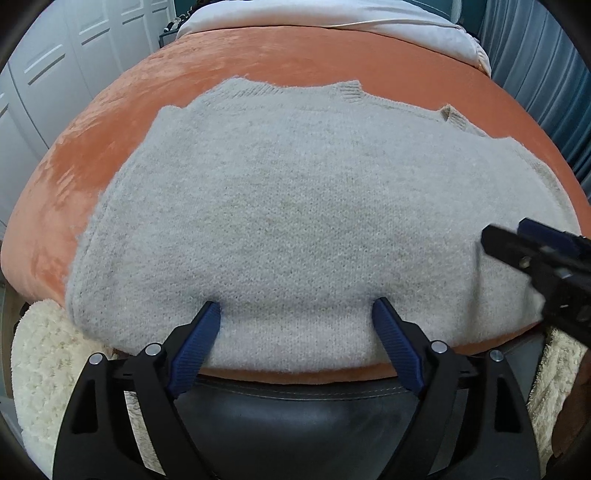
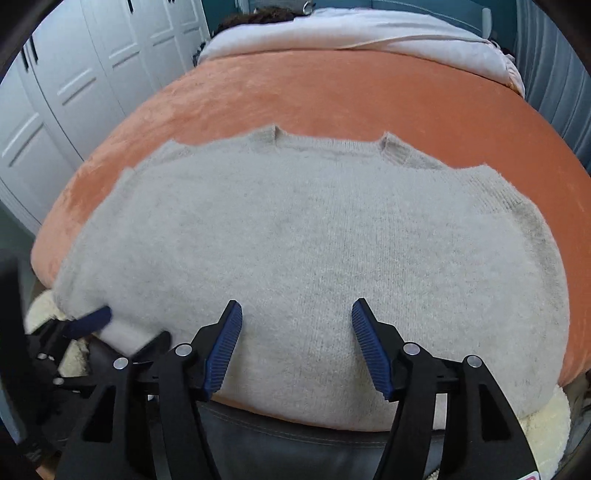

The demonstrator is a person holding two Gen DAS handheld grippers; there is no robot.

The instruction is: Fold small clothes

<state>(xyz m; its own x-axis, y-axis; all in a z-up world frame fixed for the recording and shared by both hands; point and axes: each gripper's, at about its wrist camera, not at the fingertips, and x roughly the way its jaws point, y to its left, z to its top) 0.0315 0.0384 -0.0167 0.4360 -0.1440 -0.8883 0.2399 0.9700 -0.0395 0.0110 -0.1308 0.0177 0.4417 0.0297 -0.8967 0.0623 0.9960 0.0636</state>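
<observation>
A pale grey knitted sweater (image 1: 295,206) lies spread flat, neckline away from the person, on an orange plush blanket (image 1: 110,122) covering a bed, its hem hanging just over the near edge. Both sleeves appear tucked in or folded under, though from here that cannot be told for sure. The left gripper (image 1: 295,310) hovers at the hem, its blue-padded jaws standing wide with knit showing between them but no fabric pinched; nothing is held. The right gripper (image 2: 297,314) sits over the hem further along, jaws parted somewhat less widely, likewise empty, the wool simply lying beneath them. Each tool shows at the edge of the other's view, so the two stand near one another along the same edge. By the look of it, the garment has just been laid out or released, and the fold proper is not yet made. The next move would seem to call for both sets of jaws to close on the hem, or on the side edges, and carry it up toward the neckline evenly, so the soft knit does not bunch. White wardrobe doors (image 2: 74,92) and a white duvet (image 2: 351,33) lie beyond.
</observation>
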